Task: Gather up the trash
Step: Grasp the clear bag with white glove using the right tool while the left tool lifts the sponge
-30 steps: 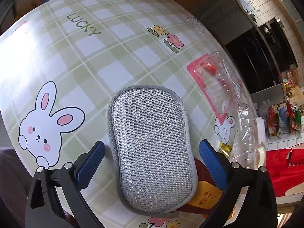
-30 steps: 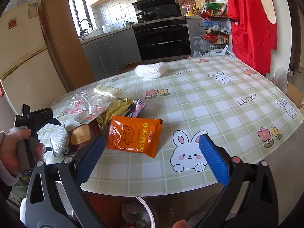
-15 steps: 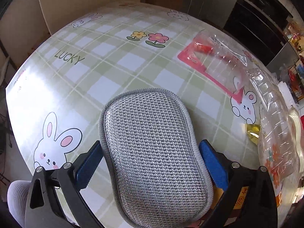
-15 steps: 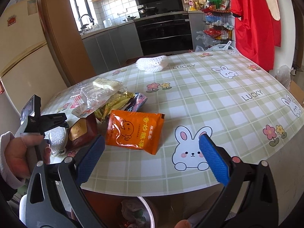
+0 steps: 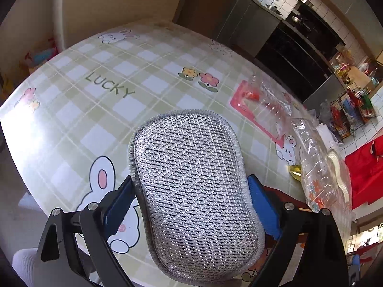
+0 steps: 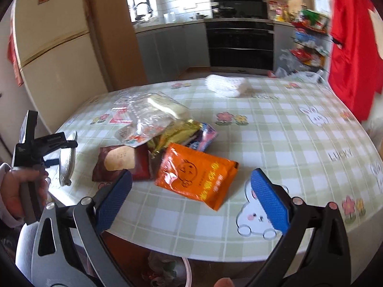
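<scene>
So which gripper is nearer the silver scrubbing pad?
Left. The left gripper has the scrubbing pad between its closing pads; the right gripper hovers open past the orange packet.

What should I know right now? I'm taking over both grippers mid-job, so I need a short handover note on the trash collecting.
Left gripper: fingers closing on the silver scouring pad between them, which is raised off the table.
Right gripper: open, empty, at the table's near edge, facing the orange packet.
Trash: orange packet, dark red packet, gold wrapper and clear plastic bag lie piled together; a white bundle lies at the far side.
Done: no wrapper picked up yet.
Left: the whole pile. What looks like a bin sits below the near edge.
</scene>
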